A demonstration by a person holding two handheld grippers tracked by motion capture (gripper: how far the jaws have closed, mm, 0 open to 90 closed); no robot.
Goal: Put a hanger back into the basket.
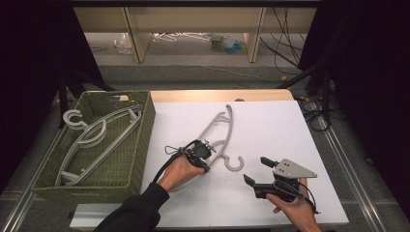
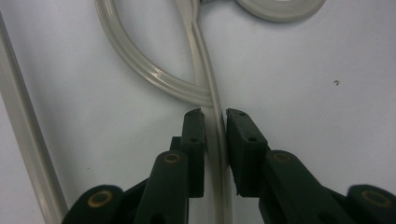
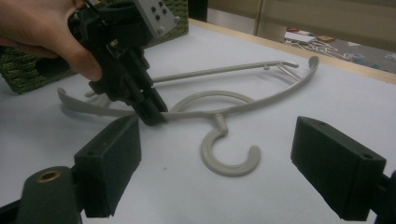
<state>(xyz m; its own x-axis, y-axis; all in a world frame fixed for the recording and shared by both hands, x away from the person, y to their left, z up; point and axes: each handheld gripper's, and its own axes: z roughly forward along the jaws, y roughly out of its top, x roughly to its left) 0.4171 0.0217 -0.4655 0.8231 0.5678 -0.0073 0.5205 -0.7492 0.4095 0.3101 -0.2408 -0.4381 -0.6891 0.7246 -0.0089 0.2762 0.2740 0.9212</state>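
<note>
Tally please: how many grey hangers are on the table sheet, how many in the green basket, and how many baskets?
Grey hanger on the sheet: 1
Grey hangers in the basket: 2
Green basket: 1
Total: 4

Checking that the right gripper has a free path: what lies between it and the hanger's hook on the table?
Only bare white table lies between the right gripper and the hanger's hook, as the high view shows.

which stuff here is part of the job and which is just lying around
In the job:
- grey hanger on the white sheet
- left gripper, shut on the hanger's arm
- right gripper, open, close by
- green basket with hangers already in it

Lying about:
- clutter under the shelf
- cables on the floor
</note>
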